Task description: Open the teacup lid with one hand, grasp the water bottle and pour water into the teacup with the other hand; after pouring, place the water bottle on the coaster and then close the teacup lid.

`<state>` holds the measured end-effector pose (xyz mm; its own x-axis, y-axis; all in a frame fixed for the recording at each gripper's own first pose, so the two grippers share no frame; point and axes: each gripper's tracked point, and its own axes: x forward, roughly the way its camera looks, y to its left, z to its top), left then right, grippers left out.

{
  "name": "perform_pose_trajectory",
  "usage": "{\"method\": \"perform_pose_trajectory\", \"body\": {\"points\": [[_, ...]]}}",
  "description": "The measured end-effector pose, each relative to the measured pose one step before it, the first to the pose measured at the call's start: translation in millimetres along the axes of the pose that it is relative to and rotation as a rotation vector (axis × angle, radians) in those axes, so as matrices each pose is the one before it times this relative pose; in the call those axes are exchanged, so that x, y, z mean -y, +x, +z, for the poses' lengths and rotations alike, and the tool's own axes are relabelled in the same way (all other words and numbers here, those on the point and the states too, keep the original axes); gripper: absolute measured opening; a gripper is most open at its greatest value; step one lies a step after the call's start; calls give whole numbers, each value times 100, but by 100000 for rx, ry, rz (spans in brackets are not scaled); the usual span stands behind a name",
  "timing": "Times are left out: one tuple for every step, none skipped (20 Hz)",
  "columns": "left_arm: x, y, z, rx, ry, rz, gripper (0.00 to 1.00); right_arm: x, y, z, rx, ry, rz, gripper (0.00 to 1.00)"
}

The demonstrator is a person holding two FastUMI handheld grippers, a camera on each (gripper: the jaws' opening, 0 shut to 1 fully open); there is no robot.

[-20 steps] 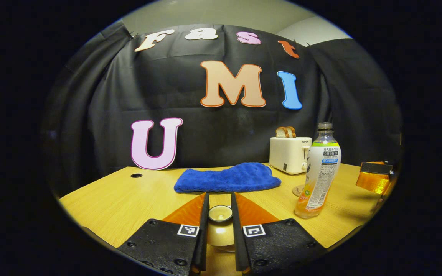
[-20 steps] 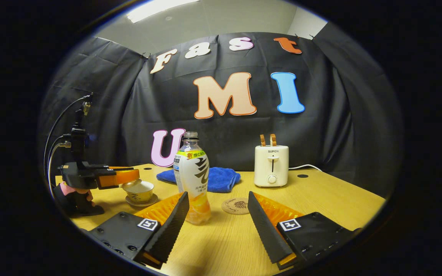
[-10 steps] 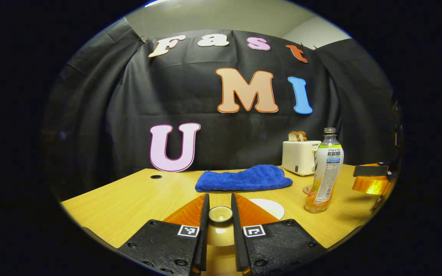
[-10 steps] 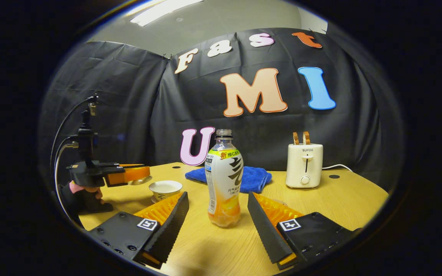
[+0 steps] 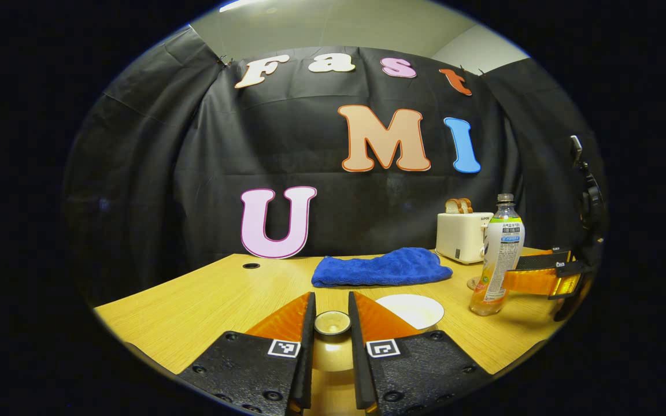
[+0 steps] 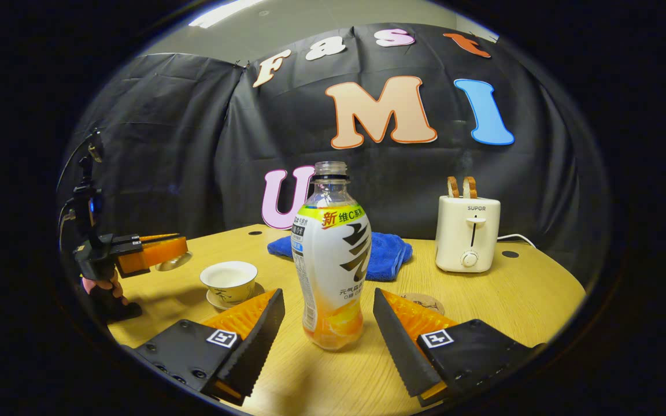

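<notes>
Right gripper (image 6: 328, 323) spread around water bottle (image 6: 333, 260), left gripper (image 5: 332, 323) pinching lid (image 5: 332, 322); towel (image 6: 388, 254), toaster (image 6: 467, 231) behind.

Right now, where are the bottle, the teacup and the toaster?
bottle (image 6: 333, 260): right gripper view, on its label.
teacup (image 6: 228, 281): right gripper view, on its side wall.
toaster (image 6: 467, 234): right gripper view, on its front face.
</notes>
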<state>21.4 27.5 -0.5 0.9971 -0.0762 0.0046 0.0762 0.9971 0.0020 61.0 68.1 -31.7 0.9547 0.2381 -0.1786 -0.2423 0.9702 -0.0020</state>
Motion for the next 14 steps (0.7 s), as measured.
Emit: {"method": "perform_pose_trajectory", "body": {"points": [[-370, -53, -12, 115, -99, 268, 27, 117, 388, -173, -1239, -485, -1179, 96], [-461, 63, -7, -249, 89, 763, 27, 152, 438, -69, -1060, -583, -1320, 98], [-488, -86, -191, -88, -13, 550, 27, 89, 317, -121, -952, -475, -1059, 98], [-266, -1, 35, 127, 67, 247, 27, -3, 356, 8, -633, -360, -743, 94], [-204, 17, 57, -64, -46, -68, 27, -25, 325, 0, -297, -262, -583, 100], [-168, -67, -30, -31, -63, -234, 27, 7, 303, 134, 410, -252, -364, 98], [-141, -84, 6, 53, 52, -145, 27, -24, 225, 225, 808, -599, -345, 94], [-50, 35, -15, 4, -34, -170, 27, -3, 434, 75, 80, -856, -108, 94], [-163, 78, 2, 37, 1, -198, 27, -185, 234, -186, -598, -1121, 458, 94], [-31, -10, 71, -62, 24, -492, 27, -60, 294, -106, -981, -958, -114, 94], [-68, -14, -62, 50, 32, -367, 27, -234, 335, -99, -1156, -1058, 699, 98], [-90, 133, 120, 24, -87, -58, 27, -78, 126, 16, -724, -1119, 200, 98], [-180, -30, -194, -97, 0, 51, 27, -131, 227, -121, -376, -1064, -32, 95], [-185, 5, -30, 79, 9, 67, 27, -45, -82, 18, -854, -1029, -344, 92]]}}
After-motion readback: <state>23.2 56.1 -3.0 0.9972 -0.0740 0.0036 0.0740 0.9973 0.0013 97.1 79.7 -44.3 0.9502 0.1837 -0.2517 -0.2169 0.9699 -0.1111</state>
